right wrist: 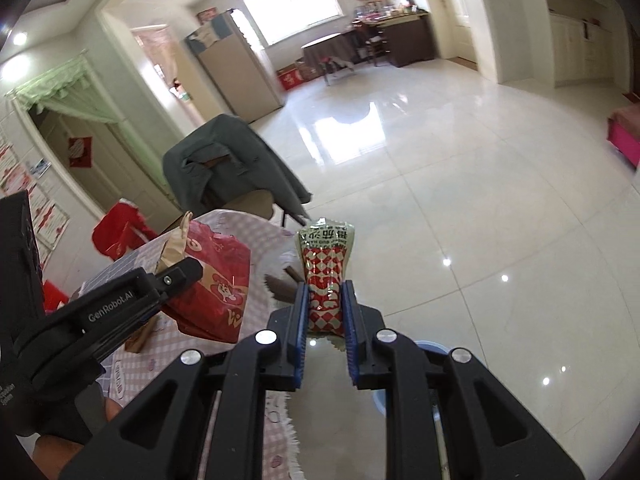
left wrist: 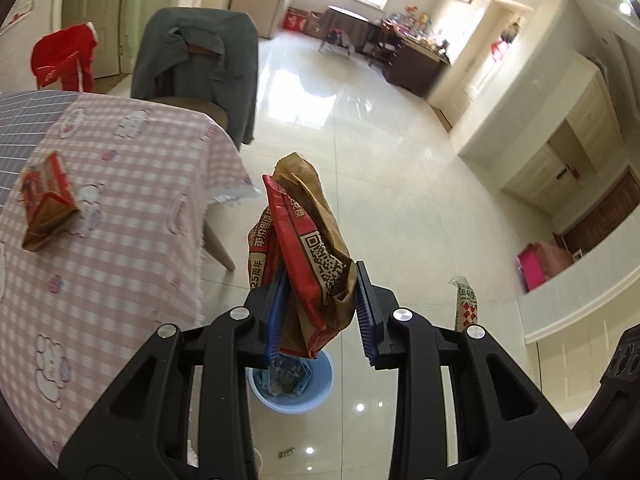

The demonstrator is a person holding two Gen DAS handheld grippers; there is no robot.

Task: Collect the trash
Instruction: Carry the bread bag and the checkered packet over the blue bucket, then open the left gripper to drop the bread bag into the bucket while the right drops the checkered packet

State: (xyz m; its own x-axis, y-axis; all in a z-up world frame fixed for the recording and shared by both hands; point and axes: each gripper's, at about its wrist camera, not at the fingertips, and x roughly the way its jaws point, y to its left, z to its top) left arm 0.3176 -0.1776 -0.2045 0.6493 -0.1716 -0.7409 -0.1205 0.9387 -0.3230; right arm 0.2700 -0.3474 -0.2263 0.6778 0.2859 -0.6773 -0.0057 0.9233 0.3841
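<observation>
Blue-padded fingers [left wrist: 366, 312] of the left hand-held gripper [left wrist: 320, 308] are clenched on a crumpled red and brown snack bag [left wrist: 308, 240], which hangs in the air past the right edge of the bench [left wrist: 120, 200]. Directly below the bag on the tiled floor [left wrist: 380, 160] stands a blue bin [left wrist: 320, 392] with some wrappers already inside. On the bench's pink checked cloth, to the left, lies an orange carton [left wrist: 46, 200], well apart from the gripper. At the far side of the bench stands a chair draped with a grey jacket [left wrist: 200, 64].

The right hand-held gripper [right wrist: 326, 312] is grasping a red-and-white checked sauce packet [right wrist: 326, 276], upright between its pads, held over the floor just right of the bench. The bin's blue rim [right wrist: 434, 346] peeks out beneath this gripper.
</observation>
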